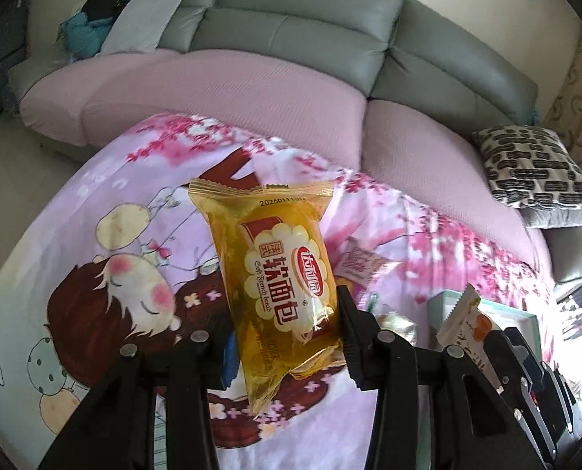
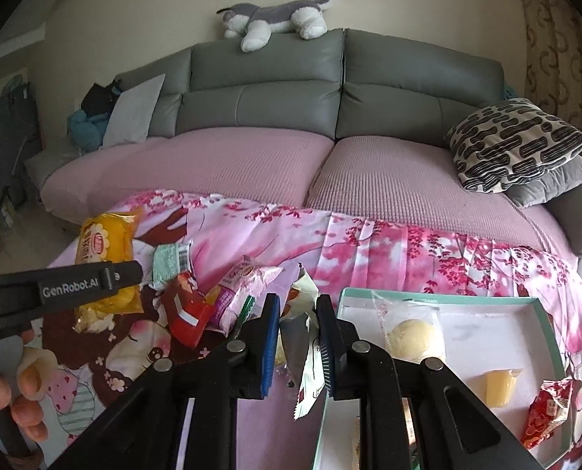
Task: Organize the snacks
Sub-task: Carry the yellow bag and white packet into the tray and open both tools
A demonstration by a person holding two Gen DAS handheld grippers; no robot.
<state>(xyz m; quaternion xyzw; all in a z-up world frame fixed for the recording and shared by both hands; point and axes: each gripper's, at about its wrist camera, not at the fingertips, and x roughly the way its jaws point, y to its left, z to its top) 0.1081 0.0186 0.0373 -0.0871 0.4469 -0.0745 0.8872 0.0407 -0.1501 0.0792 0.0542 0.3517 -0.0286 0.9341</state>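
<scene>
free: tray [image 2: 467, 305] middle | blocked: snack pile [image 2: 196, 301] just left of tray

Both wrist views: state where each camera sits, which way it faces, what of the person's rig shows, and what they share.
Left wrist: on the left gripper, facing the sofa; its fingers clamp a yellow bread packet.
Right wrist: on the right gripper, facing the sofa; it pinches a white wrapper beside the box.
Shared: sofa, bread packet, floral sheet.
</scene>
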